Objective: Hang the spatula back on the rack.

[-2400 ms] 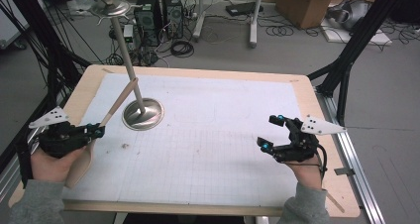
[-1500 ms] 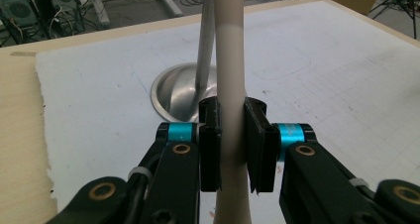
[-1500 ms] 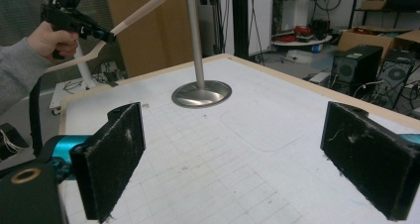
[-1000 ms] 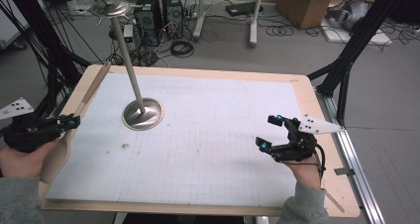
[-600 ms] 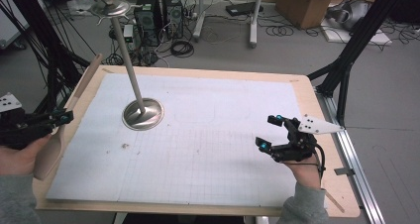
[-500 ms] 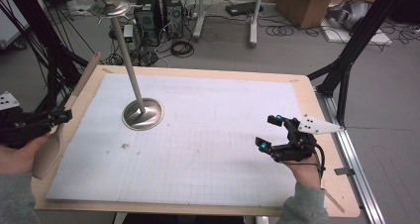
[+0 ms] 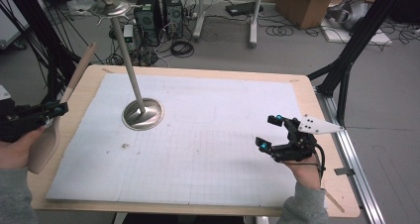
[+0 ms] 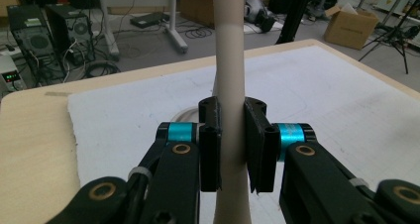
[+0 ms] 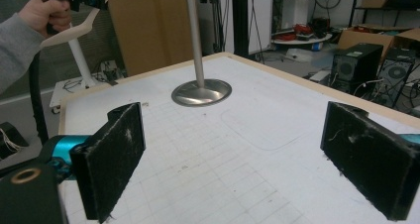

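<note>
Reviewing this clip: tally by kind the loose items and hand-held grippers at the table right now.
Wooden shoehorn: 1
Metal stand: 1
Hand-held grippers, left hand-held gripper and right hand-held gripper: 2
Total: 4

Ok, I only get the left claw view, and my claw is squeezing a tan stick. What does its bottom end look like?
Observer: In the high view the stick widens at the bottom into a flat, scoop-like blade.
Operator: Is it lying on something?
Observer: No, the right claw view has it up in the air, by the left edge of the table.
Operator: What's the round thing behind it?
Observer: The base of a metal stand. A tall pole leans up from it.
Operator: And my other claw?
Observer: The right claw is open, with nothing in it, over the table's right side.
</note>
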Tool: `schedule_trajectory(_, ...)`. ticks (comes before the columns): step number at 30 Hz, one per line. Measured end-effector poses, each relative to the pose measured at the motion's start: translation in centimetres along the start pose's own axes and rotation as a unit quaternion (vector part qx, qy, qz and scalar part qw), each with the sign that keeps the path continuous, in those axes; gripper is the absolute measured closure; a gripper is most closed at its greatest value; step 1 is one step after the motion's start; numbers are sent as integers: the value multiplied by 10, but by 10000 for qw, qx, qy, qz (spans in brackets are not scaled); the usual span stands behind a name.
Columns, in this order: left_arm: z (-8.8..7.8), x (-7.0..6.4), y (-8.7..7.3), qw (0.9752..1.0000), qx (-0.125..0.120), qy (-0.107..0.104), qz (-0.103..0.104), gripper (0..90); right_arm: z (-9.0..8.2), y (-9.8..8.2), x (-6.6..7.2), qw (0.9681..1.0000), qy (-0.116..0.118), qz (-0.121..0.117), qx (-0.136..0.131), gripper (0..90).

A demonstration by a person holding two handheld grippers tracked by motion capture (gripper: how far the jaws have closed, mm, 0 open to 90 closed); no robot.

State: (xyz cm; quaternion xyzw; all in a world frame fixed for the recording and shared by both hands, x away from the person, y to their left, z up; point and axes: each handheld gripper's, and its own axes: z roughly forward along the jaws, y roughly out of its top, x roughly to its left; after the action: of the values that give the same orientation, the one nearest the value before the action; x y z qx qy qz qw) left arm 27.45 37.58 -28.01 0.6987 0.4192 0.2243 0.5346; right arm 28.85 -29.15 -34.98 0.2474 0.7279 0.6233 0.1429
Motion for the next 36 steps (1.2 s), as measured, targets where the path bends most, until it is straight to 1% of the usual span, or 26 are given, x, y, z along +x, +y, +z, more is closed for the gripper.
schedule_trajectory(2, -2, 0, 4, 10000, -41, 7, 8, 780, 0, 0, 0, 10000, 1, -3, -3, 88)
schedule_trajectory(4, -3, 0, 5, 10000, -38, 18, 26, 780, 0, 0, 0, 10000, 6, 23, -2, 88)
schedule_trajectory(14, -11, 1, 16, 9998, -169, 53, 17, 780, 1, 0, 0, 10000, 2, 44, 28, 88)
schedule_trajectory(19, -14, 2, 21, 9997, -254, 18, 2, 780, 1, 0, 0, 10000, 4, 36, 24, 88)
schedule_trajectory(26, -16, -1, 28, 9997, -246, 23, 57, 780, 0, -1, 0, 10000, 6, 54, 24, 88)
schedule_trajectory(28, -17, -1, 29, 9996, -262, 35, 71, 780, 0, -1, -1, 10000, -2, 10, -2, 88)
schedule_trajectory(36, -23, -1, 36, 9994, -327, 69, 87, 780, 1, -1, 0, 10000, 2, 32, 17, 88)
